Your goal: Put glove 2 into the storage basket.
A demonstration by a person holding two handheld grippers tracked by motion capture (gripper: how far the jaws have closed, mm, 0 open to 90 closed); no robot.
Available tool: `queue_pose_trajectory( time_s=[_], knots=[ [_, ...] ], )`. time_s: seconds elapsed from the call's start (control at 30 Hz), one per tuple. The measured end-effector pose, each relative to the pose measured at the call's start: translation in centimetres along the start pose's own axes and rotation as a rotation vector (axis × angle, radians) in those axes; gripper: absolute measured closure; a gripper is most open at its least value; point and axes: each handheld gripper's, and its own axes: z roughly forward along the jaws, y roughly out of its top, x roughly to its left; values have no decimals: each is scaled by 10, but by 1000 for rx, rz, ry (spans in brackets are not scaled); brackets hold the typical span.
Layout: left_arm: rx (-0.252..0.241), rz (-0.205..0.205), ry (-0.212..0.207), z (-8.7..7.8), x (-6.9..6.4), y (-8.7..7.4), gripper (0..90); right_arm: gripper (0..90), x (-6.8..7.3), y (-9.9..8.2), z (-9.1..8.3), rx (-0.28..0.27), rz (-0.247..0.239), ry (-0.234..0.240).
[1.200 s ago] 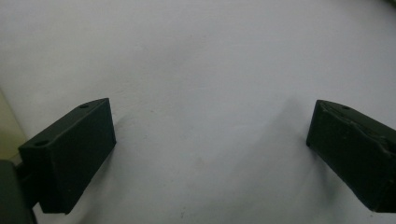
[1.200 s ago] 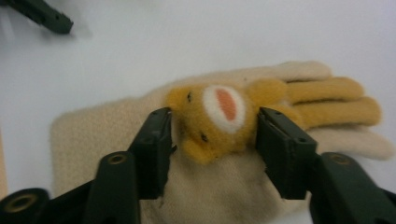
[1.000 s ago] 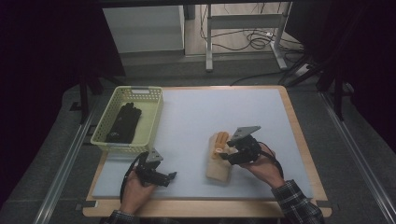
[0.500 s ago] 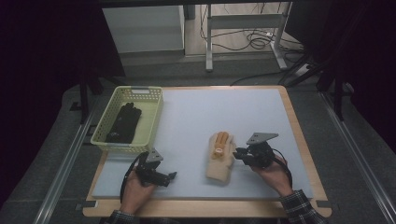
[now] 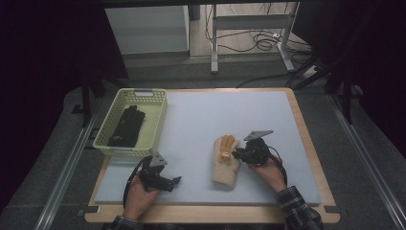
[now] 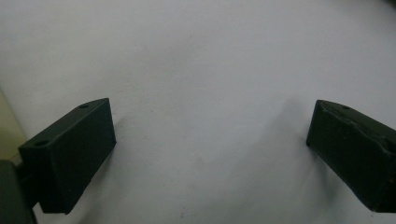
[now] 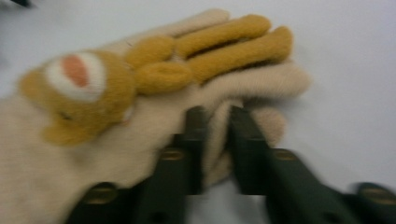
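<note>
A fuzzy beige knitted glove with mustard-yellow trim (image 5: 225,163) lies mid-mat on the pale blue table mat (image 5: 201,120). Its edge is pinched by the right gripper (image 7: 215,140), just closing; a deeper bite is advised before lifting. The left gripper (image 6: 210,140) is held spread, empty.

Right tongs (image 7: 216,140) now pinching glove (image 7: 140,121)
</note>
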Motion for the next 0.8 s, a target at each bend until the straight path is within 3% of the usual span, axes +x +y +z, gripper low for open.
queue_pose_trajectory(
  time_s=[0.1,0.17,0.23,0.3,0.33,0.4,0.5,0.8],
  knots=[
    [0,0,0,0,0,0,12,853,9,2,-6,-3,-45,-48],
    [0,0,0,0,0,0,12,853,11,4,-10,-9,-59,-56],
    [0,0,0,0,0,0,12,841,14,7,-22,-46,-71,-76],
    [0,0,0,0,0,0,12,783,12,7,-26,-34,-58,-83],
    [0,0,0,0,0,0,12,701,9,6,-26,-19,-57,-104],
    [0,0,0,0,0,0,12,680,6,2,-27,-15,-51,-128],
    [0,0,0,0,0,0,12,677,4,-3,-33,-34,-28,-118],
    [0,0,0,0,0,0,12,778,25,-30,-49,-41,-83,-39]
  ],
)
